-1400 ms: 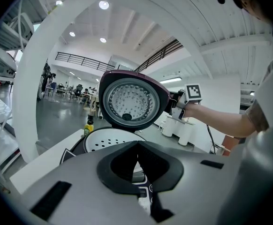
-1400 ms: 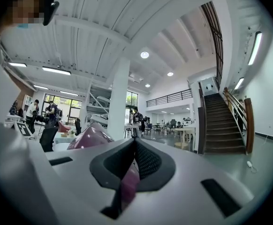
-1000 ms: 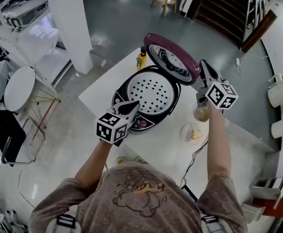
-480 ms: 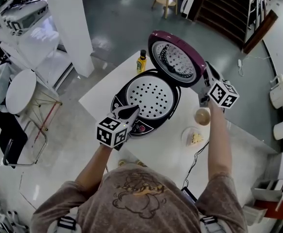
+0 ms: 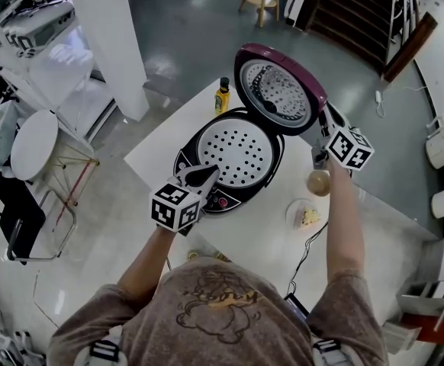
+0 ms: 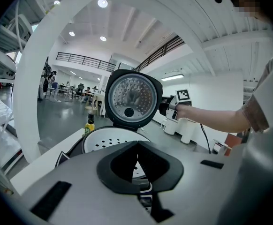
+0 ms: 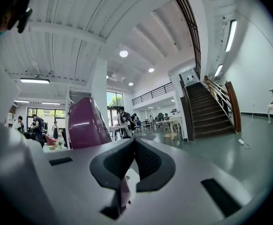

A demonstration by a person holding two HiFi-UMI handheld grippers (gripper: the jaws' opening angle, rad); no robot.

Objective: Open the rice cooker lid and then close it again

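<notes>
The rice cooker stands open on the white table, its perforated white inner plate exposed. Its maroon lid is raised, tipped forward over the pot; the left gripper view shows the lid's metal inner face. My right gripper is shut and sits against the lid's right rear edge, with the maroon shell close at its left. My left gripper is shut with nothing in it, hovering over the cooker's front control panel. In the left gripper view its tips meet.
A yellow bottle stands behind the cooker at the table's far edge. A cup of brown drink and a small plate of food lie right of the cooker, under my right arm. A black cord trails off the near edge.
The lid has swung forward from leaning back to more upright over the pot. My right gripper has followed behind it, uncovering the cup. The left gripper has stayed put.
</notes>
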